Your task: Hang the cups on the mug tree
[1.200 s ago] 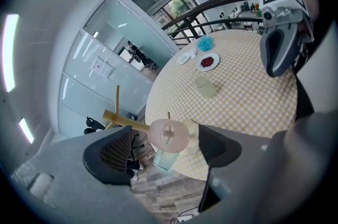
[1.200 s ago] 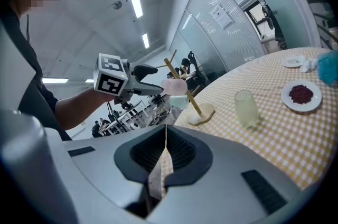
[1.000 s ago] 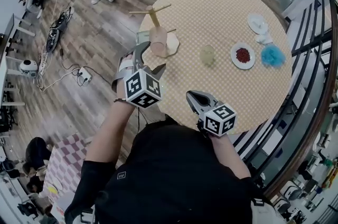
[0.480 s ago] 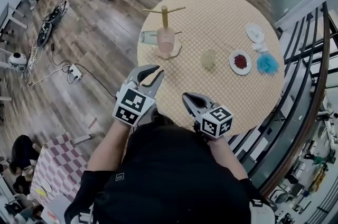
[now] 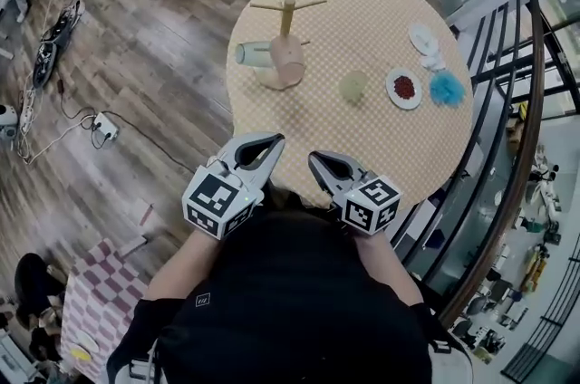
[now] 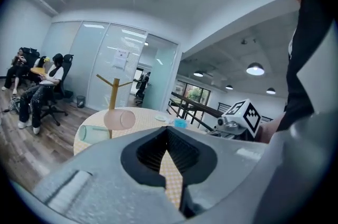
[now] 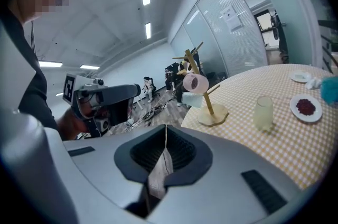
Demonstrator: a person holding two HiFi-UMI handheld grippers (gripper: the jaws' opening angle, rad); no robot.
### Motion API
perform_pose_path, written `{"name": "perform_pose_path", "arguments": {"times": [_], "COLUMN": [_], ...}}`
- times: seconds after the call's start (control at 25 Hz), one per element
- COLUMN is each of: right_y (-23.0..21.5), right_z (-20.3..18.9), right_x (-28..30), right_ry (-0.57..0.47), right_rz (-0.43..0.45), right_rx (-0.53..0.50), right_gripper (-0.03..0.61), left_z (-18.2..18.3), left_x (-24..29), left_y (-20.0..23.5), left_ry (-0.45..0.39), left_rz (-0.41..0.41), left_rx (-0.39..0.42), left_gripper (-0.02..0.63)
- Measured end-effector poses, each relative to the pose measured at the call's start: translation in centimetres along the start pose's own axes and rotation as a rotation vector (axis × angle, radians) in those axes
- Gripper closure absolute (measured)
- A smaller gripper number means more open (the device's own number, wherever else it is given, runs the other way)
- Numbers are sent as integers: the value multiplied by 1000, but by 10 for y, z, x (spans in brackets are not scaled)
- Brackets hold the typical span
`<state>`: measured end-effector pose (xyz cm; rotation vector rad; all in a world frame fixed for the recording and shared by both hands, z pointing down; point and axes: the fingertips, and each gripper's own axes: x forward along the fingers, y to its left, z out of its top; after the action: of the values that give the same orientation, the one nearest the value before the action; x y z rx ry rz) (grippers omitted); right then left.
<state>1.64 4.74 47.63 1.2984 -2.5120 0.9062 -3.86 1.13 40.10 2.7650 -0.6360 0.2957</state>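
We see the mug tree (image 5: 287, 14) standing on the far left part of the round checked table (image 5: 362, 147). Two cups hang on it. A pink cup (image 5: 290, 56) sits against the trunk on the near side, and a clear cup (image 5: 253, 54) lies sideways on a peg to its left. A yellow-green cup (image 5: 352, 87) stands upright on the cloth to the right of the tree, apart from it.

Further right we find a plate (image 5: 403, 89) holding something red, a blue tuft (image 5: 446, 89) just beside it, and a white dish (image 5: 422, 38) further off.

Both grippers are held side by side at the table's near rim, close to the person's chest, well apart from the cups. They point across the table and slightly downward. The left gripper (image 5: 271, 144) has just been closing. Its tongs now meet with nothing between them. The right gripper (image 5: 317, 161) also has its tongs pressed together and holds nothing.
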Motion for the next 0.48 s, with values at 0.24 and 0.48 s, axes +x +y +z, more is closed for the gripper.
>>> {"name": "perform_pose_path", "arguments": {"times": [0.24, 0.48], "right_y": [2, -7], "right_z": [19, 31], "right_x": [-12, -29], "right_ry": [-63, -71], "right_rz": [-31, -38], "right_rx": [-46, -82], "right_gripper": [561, 561], "left_z": [-2, 2], "left_x": [-7, 3], "left_y": [-4, -9], "left_ry": [-26, -29], "left_rz": [-45, -35], "left_rx": [-53, -48], "left_gripper": [606, 607]}}
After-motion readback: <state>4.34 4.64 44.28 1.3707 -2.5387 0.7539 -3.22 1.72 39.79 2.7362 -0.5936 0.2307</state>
